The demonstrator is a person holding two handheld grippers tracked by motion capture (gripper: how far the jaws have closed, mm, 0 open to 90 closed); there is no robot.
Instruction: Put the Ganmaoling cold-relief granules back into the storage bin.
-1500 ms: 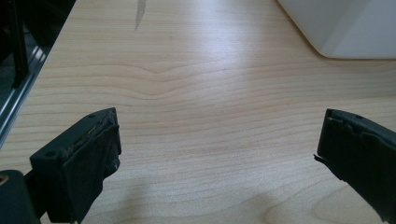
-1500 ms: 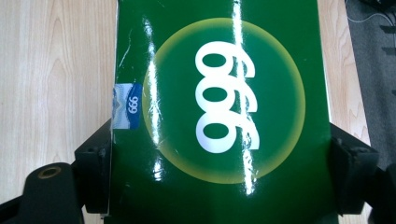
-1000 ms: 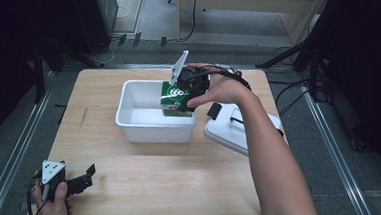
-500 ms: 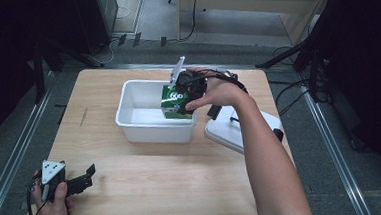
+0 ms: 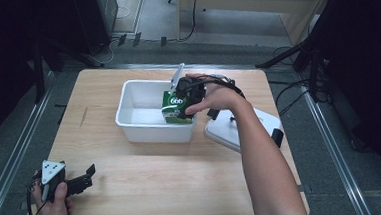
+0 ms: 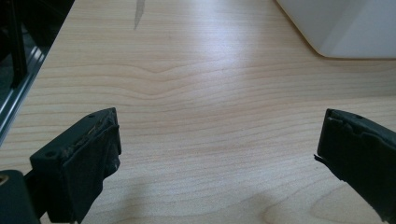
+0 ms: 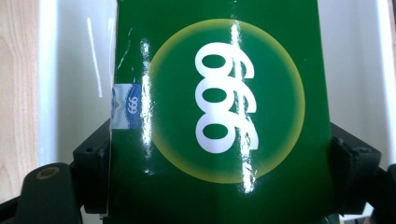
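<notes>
- The right gripper (image 5: 183, 104) is over the right end of the white tub (image 5: 134, 128), and its two black jaws are pressed on the two sides of a green box (image 5: 174, 108)
- In the right gripper view the green box (image 7: 219, 116) stands between the jaws and touches both of them; it has a yellow ring with the white number 999 printed inside, and a small blue label on one edge
- The green box is inside the white tub, at the right end near the front wall; from above I cannot tell if its bottom touches the floor of the tub or hangs a little over it
- A white lid (image 5: 240, 129) lies flat on the wooden table (image 5: 183, 183), just beside the right side of the tub, partly under the person's right forearm
- The left gripper (image 5: 85, 176) is low at the front left corner of the table, well apart from the tub, held by the person's left hand (image 5: 52, 208)
- In the left gripper view its jaws stand wide apart with nothing between them, only bare wood of the table (image 6: 205, 121) below
- In this same view a corner of the white tub (image 6: 341, 28) is seen far at the top right
- A black cable goes from the right gripper over the person's wrist
</notes>
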